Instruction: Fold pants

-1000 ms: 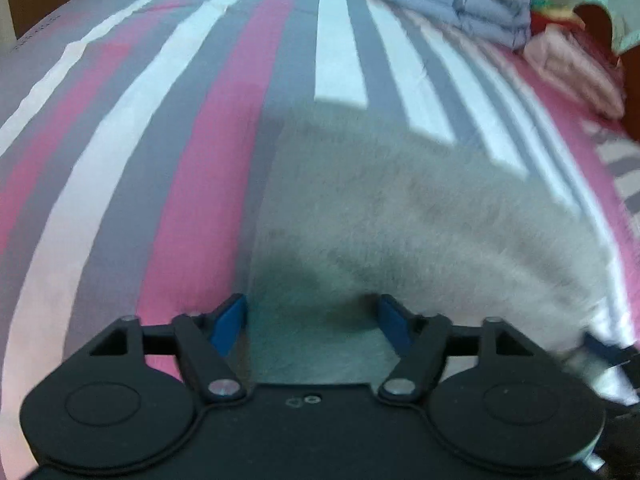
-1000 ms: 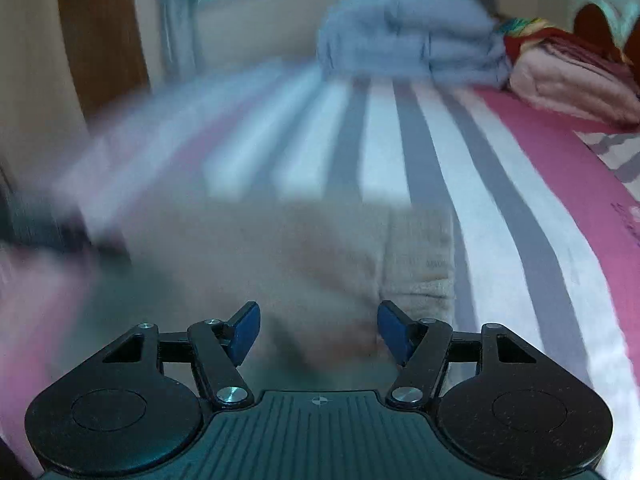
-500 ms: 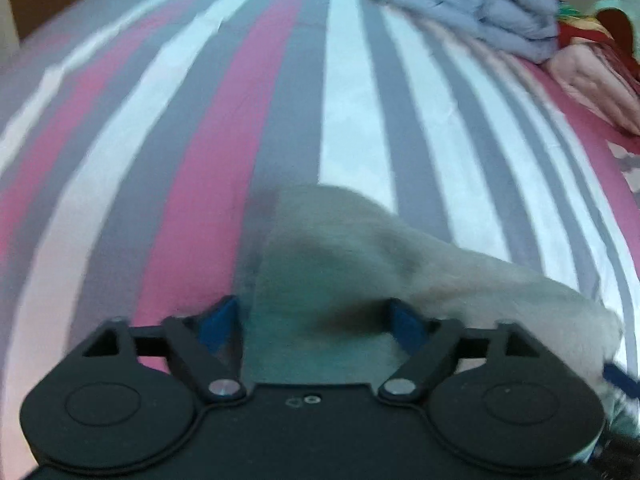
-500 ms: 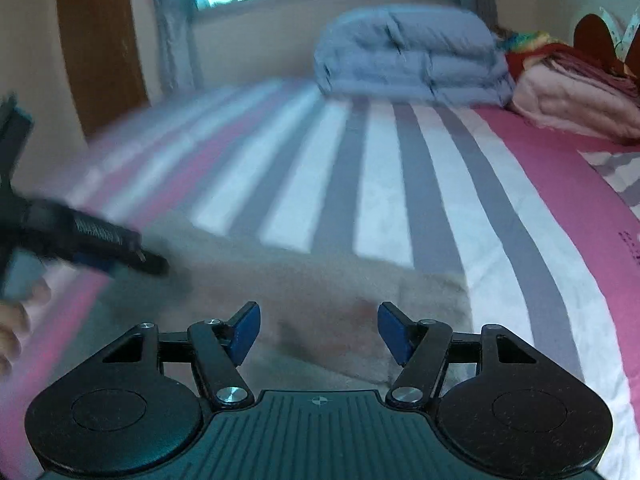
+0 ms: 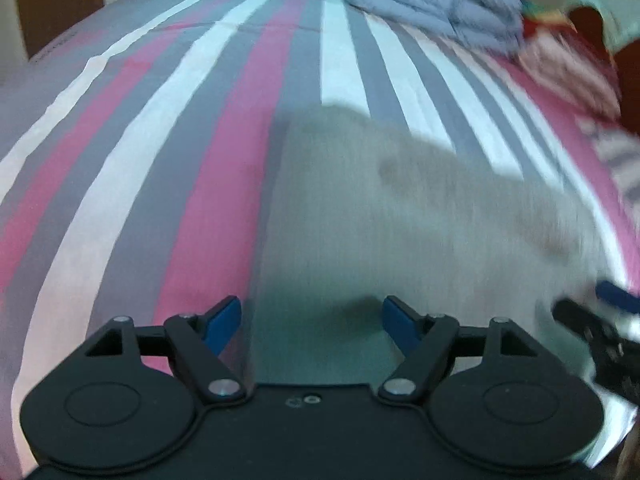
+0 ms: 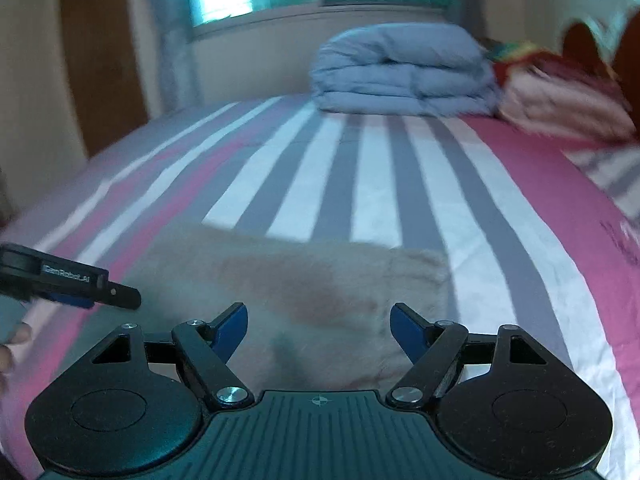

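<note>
Your left hand-held gripper (image 5: 312, 322) is released: its blue-padded fingers (image 5: 222, 322) stand wide apart with nothing between them, low over the near left corner of the folded beige-grey fleecy pants (image 5: 400, 216). Whether the pads touch the cloth you cannot tell, since the black gripper body hides the pants' near edge. Your right hand-held gripper (image 6: 319, 330) is released too, its blue fingers (image 6: 406, 330) spread and hovering over the right part of the same pants (image 6: 312, 288); again the near hem is cut off behind the gripper's body.

The pants lie as a flat block on the bed's pink, grey and white striped bedsheet (image 5: 192, 128), but motion blur smears their surface, so seams and fold layers are hard to make out, and the right edge in the left wrist view dissolves into streaks. There the other gripper shows only as a dark blurred shape at the frame's right edge. In the right wrist view, your left gripper pokes in from the left, partly cut off, with fingertips of your left hand (image 6: 14, 340) barely visible below it.

Farther back sits a folded pale blue quilt (image 6: 404, 76), touching a blurred stack of pink folded blankets (image 6: 560, 100) on its right.
</note>
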The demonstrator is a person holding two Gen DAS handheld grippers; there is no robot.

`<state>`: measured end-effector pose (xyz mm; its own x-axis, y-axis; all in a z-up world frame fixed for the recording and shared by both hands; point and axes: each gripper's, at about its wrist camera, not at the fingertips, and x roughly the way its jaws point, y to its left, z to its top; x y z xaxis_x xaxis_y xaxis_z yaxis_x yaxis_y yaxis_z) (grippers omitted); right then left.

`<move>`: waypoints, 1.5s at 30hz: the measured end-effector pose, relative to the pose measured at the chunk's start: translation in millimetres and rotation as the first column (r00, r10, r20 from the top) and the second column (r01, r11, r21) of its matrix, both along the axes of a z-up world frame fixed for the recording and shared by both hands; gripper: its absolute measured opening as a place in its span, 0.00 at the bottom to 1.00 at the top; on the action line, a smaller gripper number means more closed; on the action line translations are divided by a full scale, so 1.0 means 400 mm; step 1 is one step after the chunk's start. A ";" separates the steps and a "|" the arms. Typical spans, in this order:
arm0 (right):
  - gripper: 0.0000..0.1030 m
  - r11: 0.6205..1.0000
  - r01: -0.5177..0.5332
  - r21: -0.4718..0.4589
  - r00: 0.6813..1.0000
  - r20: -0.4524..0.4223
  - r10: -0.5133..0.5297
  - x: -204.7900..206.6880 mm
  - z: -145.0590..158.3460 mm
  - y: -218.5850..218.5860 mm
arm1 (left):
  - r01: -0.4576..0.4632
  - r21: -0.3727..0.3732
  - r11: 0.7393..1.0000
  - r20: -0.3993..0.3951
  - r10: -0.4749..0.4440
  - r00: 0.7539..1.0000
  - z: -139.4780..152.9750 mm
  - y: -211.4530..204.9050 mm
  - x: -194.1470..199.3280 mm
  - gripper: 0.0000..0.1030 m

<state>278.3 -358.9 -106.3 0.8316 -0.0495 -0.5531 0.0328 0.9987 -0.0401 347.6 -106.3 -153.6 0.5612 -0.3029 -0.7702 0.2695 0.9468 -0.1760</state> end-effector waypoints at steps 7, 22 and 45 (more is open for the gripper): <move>0.77 0.994 -0.009 -0.113 0.997 -0.071 0.001 -0.020 -0.101 0.017 | -0.015 0.080 0.997 0.070 0.010 0.998 0.022 -0.004 -0.054 0.74; 0.90 0.987 0.082 0.136 0.996 -0.037 -0.078 -0.190 0.011 -0.069 | -0.049 0.104 0.993 0.169 0.031 0.985 0.085 0.025 -0.133 0.80; 0.41 0.285 0.153 0.946 0.984 -0.172 0.041 -0.023 -0.227 -0.413 | -0.029 -0.294 0.955 -0.106 -0.003 0.994 -0.061 0.047 0.126 0.48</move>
